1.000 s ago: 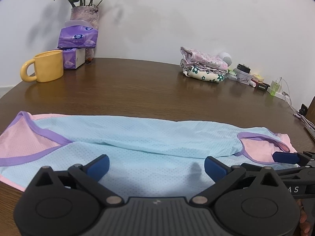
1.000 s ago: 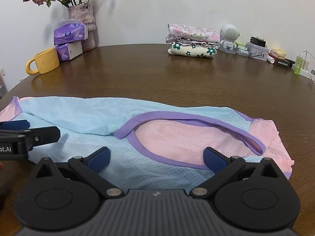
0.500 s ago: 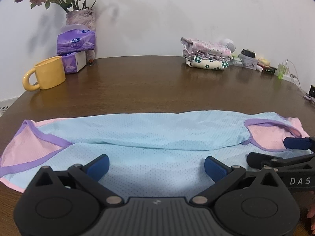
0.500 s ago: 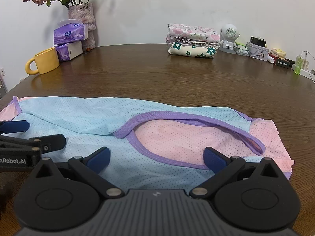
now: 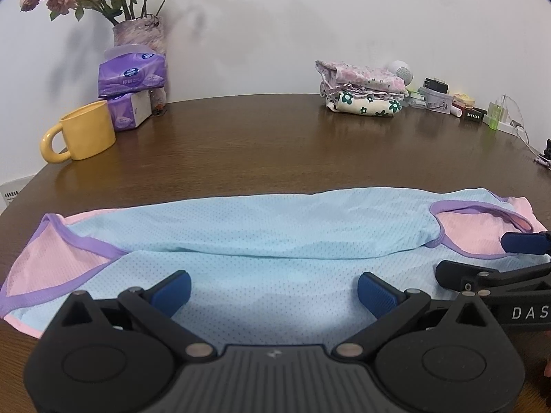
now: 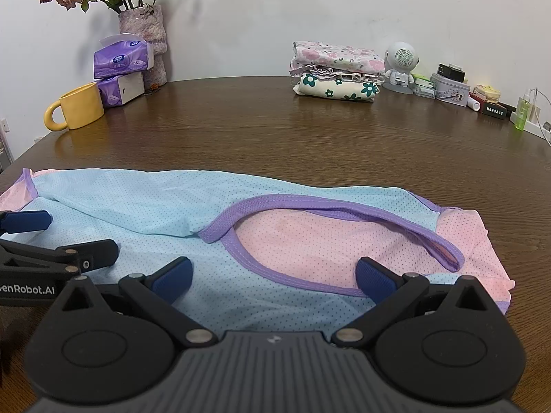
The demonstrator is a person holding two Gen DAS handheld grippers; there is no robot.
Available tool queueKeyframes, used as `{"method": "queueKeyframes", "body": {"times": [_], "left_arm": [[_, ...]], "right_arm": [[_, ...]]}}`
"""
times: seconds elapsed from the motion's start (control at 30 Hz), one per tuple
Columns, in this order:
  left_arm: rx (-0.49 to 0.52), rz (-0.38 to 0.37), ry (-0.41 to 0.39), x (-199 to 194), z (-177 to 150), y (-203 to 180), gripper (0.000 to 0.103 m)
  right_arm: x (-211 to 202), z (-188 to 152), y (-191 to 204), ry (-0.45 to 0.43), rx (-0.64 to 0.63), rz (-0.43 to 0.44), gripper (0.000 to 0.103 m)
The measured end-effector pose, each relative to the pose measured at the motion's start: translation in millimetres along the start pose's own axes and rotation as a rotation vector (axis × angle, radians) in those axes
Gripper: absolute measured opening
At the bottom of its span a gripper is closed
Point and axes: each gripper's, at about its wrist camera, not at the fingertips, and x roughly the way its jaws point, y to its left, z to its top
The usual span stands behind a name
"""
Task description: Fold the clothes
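While the light-blue mesh vest with purple trim (image 5: 275, 241) lies flat on the brown wooden table (image 5: 275, 144), the released left gripper (image 5: 273, 287) and right gripper (image 6: 272, 277) have backed off slightly, poised for the next fold.

A yellow mug (image 5: 86, 130), 2 tissue packs (image 5: 132, 77) and a vase (image 5: 139, 34) are sitting upper left on the worktop (image 5: 258, 144).
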Motion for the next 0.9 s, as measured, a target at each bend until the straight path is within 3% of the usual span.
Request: {"method": "queueKeyframes", "body": {"times": [0.9], "left_arm": [[-0.016, 0.024, -0.001, 0.4, 0.6, -2.6, 0.103]], "right_arm": [[-0.2, 0.3, 1.6, 0.0, 0.0, -0.003, 0.102]]}}
